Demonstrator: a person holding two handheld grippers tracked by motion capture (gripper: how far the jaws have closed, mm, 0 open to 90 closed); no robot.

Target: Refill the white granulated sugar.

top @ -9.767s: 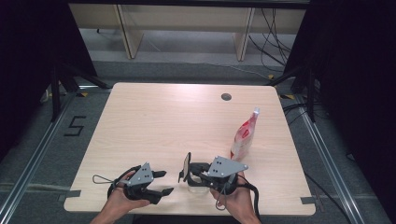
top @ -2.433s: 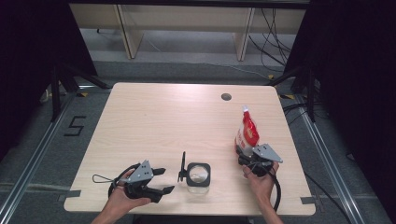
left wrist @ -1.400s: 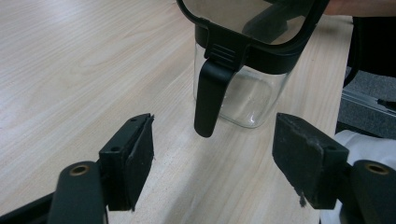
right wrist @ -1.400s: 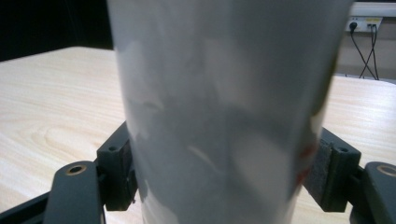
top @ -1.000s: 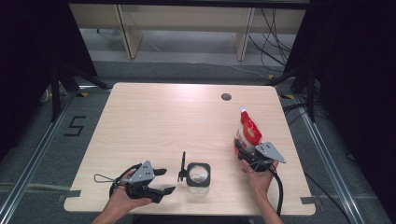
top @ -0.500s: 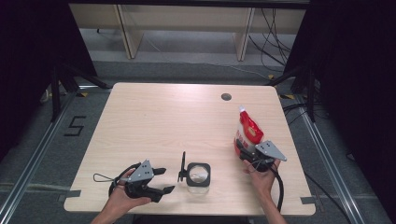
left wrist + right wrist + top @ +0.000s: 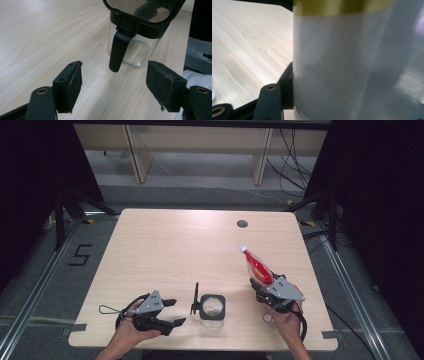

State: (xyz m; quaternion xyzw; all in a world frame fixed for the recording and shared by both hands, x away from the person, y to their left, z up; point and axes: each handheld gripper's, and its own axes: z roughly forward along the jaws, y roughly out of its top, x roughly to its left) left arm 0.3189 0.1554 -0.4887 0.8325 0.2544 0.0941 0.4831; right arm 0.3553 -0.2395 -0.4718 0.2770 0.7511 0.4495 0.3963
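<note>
Lifted and tilted since the earlier high view, one red-and-white bottle (image 7: 259, 268) is seen held in the right gripper (image 7: 264, 289) near the right edge of the one wooden table (image 7: 165, 245), its white cap pointing up and away, while one clear container (image 7: 212, 306) with a black hinged lid stands between the two grippers and the left gripper (image 7: 172, 311) is rested on the table. Through the left gripper view, wide-open jaws are shown empty just short of the container (image 7: 132, 47) and its black lid tab. Through the right gripper view, the bottle's (image 7: 352, 62) pale, blurred body under a yellow band is pressed against the left pad, the jaws having just been closed upon it.
</note>
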